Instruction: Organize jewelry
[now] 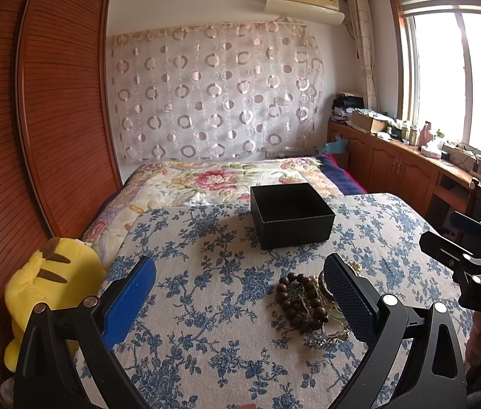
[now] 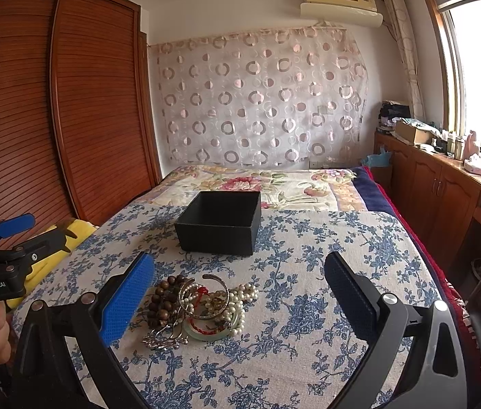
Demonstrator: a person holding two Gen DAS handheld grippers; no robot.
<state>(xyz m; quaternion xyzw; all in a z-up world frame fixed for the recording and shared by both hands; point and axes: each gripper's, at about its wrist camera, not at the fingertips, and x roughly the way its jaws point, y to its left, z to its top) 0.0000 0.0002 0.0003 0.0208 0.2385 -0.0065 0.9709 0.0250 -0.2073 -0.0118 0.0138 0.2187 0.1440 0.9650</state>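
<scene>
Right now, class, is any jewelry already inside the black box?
No: in the right wrist view the black box shows only its dark inside, and the jewelry pile lies on the floral cloth before it.

My fingers wear blue pads with a rough, dimpled grain on matt black plastic frames. The tablecloth under them is coarse woven cloth; the black box looks matt, like textured card. In the jewelry pile — dull wooden beads, glossy pearls, shiny metal bangles, a smooth jade-like ring.
</scene>
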